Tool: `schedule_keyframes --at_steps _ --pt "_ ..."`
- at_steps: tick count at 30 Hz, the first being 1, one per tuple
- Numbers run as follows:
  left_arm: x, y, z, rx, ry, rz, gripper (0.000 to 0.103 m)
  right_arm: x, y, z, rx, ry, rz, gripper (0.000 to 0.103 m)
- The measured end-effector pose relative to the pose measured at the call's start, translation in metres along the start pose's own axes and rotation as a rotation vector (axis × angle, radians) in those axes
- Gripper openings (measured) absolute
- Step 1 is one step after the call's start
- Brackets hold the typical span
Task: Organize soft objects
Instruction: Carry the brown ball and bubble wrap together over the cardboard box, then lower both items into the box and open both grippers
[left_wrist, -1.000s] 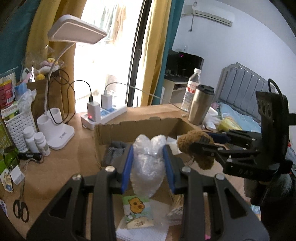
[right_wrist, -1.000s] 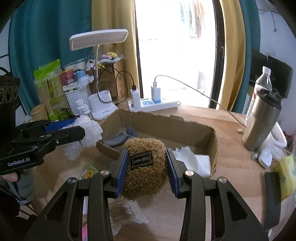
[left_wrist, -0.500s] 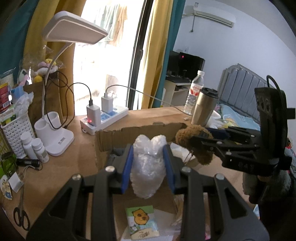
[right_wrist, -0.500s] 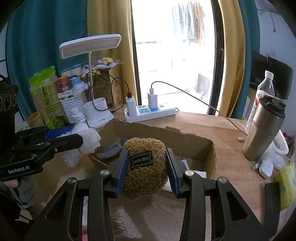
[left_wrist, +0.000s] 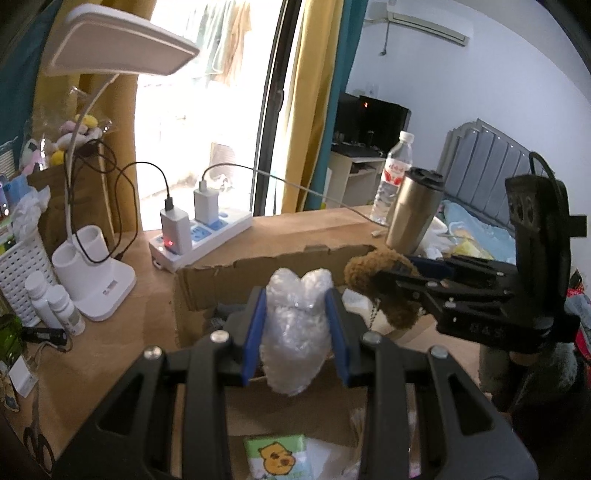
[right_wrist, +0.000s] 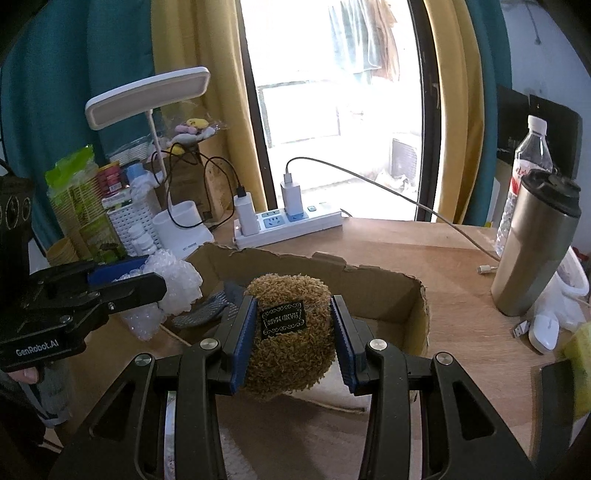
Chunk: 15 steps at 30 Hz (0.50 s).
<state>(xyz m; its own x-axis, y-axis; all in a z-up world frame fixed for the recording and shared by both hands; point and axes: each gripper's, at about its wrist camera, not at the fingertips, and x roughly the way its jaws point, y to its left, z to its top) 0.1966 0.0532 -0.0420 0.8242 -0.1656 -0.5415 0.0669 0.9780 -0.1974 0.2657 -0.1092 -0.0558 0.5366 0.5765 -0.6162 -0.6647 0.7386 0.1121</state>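
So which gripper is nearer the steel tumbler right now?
Right. The right gripper, holding the brown plush, is on the steel tumbler side; the left gripper, holding bubble wrap, is across the box.

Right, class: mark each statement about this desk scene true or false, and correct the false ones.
1. The right gripper is shut on a brown fuzzy ball. True.
2. The left gripper has empty jaws. False: it is shut on a wad of bubble wrap.
3. The cardboard box already holds a grey knitted item. True.
4. The steel tumbler lies on its side. False: it stands upright.
5. Two chargers are plugged into the power strip. True.
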Motion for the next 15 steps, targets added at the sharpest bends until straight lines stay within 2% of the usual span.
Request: schedule_keyframes --at_steps 9,15 --pt "0.028 -0.001 0.002 -0.014 0.036 -0.007 0.034 0.031 -0.019 -0.013 0.031 0.072 -0.033 0.042" --pt "0.047 -0.004 0.002 -0.013 0.068 -0.016 0.034 0.038 -0.028 -0.016 0.034 0.079 -0.071 0.042"
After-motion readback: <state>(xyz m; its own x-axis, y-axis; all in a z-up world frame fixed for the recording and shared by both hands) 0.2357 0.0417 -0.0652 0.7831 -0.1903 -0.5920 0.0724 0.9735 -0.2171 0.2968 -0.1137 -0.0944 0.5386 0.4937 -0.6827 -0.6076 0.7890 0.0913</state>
